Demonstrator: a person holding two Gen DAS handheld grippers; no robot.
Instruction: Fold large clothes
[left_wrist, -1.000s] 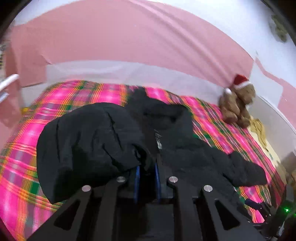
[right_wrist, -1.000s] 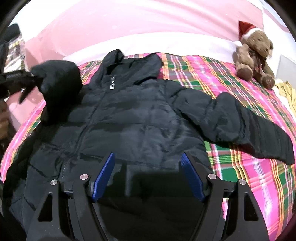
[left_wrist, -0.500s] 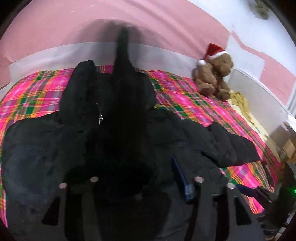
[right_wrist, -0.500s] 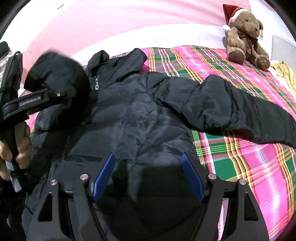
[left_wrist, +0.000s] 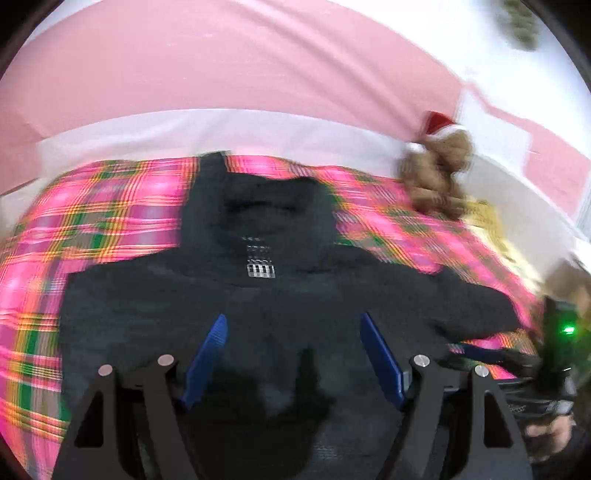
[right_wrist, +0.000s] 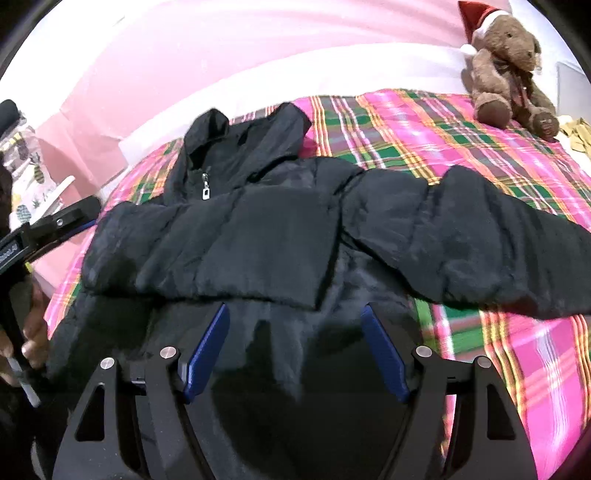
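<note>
A black puffer jacket (right_wrist: 280, 177) lies front up on the plaid bed cover (right_wrist: 461, 140), hood toward the headboard. One sleeve (right_wrist: 207, 251) is folded flat across the chest; the other sleeve (right_wrist: 480, 236) stretches out to the right. My left gripper (left_wrist: 292, 317) hovers over the jacket's (left_wrist: 266, 295) chest, its jaws opening, nothing between the blue pads. One of its fingers (right_wrist: 70, 218) shows at the left edge of the right wrist view. My right gripper (right_wrist: 294, 307) stands open above the jacket's lower body, empty.
A brown teddy bear (right_wrist: 506, 62) in a red hat sits at the far right corner of the bed. Yellow cloth (right_wrist: 576, 133) lies beside it. A pink wall and white headboard band run behind. A person's hand (right_wrist: 33, 332) holds the left tool.
The left gripper, shut on the sleeve a second ago, carried it over the chest, opened and let it go. The sleeve now lies across the jacket. The right gripper shifted slightly sideways.
</note>
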